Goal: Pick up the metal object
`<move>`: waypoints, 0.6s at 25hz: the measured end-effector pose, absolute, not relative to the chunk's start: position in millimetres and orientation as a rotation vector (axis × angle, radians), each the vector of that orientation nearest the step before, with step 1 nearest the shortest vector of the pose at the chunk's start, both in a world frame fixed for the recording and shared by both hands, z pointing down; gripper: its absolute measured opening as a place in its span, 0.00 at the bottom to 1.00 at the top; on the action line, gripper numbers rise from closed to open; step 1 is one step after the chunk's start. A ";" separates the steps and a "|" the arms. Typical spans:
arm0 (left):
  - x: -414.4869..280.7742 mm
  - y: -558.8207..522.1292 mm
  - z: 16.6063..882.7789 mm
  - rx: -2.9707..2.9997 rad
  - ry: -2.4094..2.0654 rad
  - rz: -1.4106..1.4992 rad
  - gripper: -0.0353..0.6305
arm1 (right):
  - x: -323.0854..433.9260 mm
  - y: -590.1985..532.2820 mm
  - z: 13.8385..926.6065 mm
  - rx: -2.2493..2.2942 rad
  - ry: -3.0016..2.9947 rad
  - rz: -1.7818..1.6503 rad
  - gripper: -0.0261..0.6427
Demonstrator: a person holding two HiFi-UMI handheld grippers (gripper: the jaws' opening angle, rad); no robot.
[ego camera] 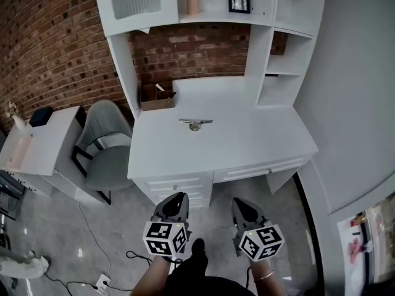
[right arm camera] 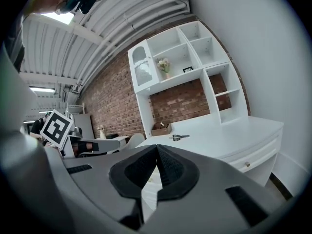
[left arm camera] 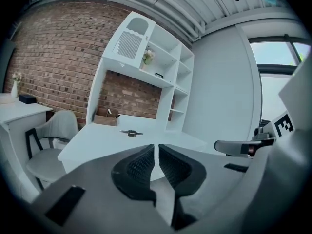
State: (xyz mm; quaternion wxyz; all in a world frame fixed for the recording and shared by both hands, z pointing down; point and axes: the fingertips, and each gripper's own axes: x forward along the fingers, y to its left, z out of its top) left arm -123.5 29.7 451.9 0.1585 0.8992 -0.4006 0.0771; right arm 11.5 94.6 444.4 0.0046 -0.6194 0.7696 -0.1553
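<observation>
Hanging short of the desk (ego camera: 265,142), with left gripper (ego camera: 178,201) and right gripper (ego camera: 241,206) both closed on nothing. Spotting the metal object (ego camera: 195,123) lying flat, well ahead of both. Probably needing: reaching forward, opening before descending, closing across its narrow bar.

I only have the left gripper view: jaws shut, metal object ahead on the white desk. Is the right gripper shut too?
Observer: Yes. The right gripper has its jaws together, with nothing between them.
Operator: Are we over the desk yet?
Observer: No. The head view shows the left gripper and the right one above the floor, short of the desk's front edge.
</observation>
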 end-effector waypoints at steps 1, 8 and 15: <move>-122.7 17.7 452.8 2.569 -1.142 0.221 0.07 | 11.7 82.2 444.4 -1.940 2.411 -0.490 0.05; -113.6 -54.3 460.3 2.554 -1.092 0.223 0.14 | 18.8 13.2 447.2 -1.963 2.395 -0.514 0.05; -104.1 -100.4 470.3 2.514 -1.030 0.217 0.22 | 23.4 -31.6 448.1 -1.991 2.380 -0.527 0.05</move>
